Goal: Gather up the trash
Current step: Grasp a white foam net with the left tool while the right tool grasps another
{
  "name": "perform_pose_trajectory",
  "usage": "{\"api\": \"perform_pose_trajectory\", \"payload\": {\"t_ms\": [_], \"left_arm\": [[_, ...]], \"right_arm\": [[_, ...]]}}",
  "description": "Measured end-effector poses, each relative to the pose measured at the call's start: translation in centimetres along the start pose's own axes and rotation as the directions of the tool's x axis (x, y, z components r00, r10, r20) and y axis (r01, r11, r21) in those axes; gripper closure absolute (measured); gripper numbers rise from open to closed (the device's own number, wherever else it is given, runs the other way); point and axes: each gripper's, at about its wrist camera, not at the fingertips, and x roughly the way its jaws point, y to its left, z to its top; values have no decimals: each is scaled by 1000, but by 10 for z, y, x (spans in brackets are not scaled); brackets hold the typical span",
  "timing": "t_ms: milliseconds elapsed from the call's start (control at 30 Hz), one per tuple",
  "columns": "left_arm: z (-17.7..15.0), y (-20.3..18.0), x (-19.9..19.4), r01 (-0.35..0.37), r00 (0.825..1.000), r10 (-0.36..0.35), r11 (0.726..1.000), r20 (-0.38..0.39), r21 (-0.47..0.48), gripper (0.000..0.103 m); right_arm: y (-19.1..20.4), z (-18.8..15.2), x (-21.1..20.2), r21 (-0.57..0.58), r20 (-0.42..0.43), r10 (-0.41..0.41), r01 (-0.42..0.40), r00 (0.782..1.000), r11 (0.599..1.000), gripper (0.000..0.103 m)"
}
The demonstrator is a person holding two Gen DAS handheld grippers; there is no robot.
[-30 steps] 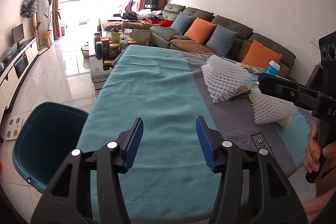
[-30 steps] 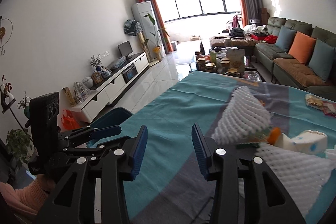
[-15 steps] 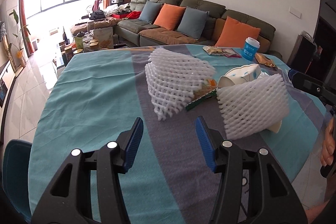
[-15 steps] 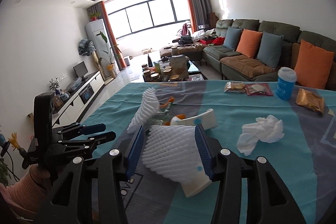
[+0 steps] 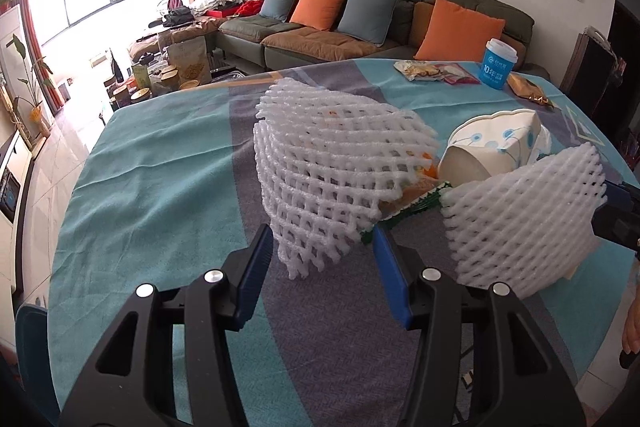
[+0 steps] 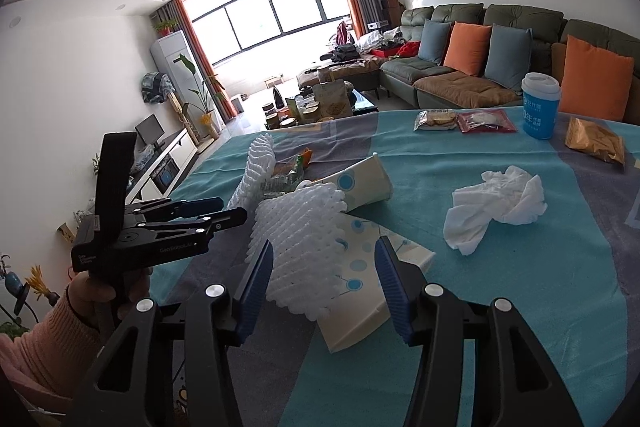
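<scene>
Both grippers were lined up on the trash pile in the middle of the table (image 5: 152,187). The left gripper (image 5: 324,259) had its fingers spread wide, with the bottom corner of a white foam fruit net (image 5: 336,179) sitting right between the tips, not pinched yet. My guess is it came in low and level so the jaws could close on that hanging corner without scraping the tablecloth (image 6: 520,287).

The right gripper (image 6: 324,279) was also wide open, framing a second foam net (image 6: 300,247) that lay on top of a flattened paper cup (image 6: 360,291). Another paper cup (image 6: 360,183) lay on its side just behind, with a snack wrapper (image 6: 286,169) tucked between the two nets.

Room-wise, the near side of the pile was open cloth, so both tools had a free run in. The two nets were close together though, and the left gripper's body sat just beside the right one's target, so closing at once looked a bit tight. A crumpled tissue (image 6: 496,207) sat well apart to the right, and the blue cup (image 6: 540,107) and snack packets (image 6: 464,119) stayed near the far edge.
</scene>
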Motion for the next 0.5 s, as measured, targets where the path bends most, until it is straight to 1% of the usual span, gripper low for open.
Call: {"api": "perform_pose_trajectory", "payload": {"t_ms": [67, 167, 233, 267, 333, 500], "left_arm": [[3, 2, 4, 0, 1000, 0, 1000, -11, -7, 56], [4, 5, 8, 4, 1000, -5, 1000, -18, -20, 65], [4, 8, 9, 5, 1000, -6, 1000, -24, -30, 77], [4, 9, 10, 4, 1000, -5, 999, -24, -36, 79], [3, 11, 8, 5, 1000, -5, 999, -19, -43, 86], [-1, 12, 0, 3, 1000, -3, 999, -4, -50, 88]], "right_arm": [[2, -1, 0, -1, -2, 7, -7, 1000, 1000, 53], [2, -1, 1, -5, -8, 18, -18, 1000, 1000, 61], [1, -1, 3, -2, -12, 26, -26, 1000, 1000, 68], [1, -2, 3, 0, -13, 29, -29, 999, 1000, 70], [0, -2, 3, 2, -17, 40, -40, 999, 999, 80], [4, -1, -1, -6, -8, 56, -56, 998, 998, 85]]}}
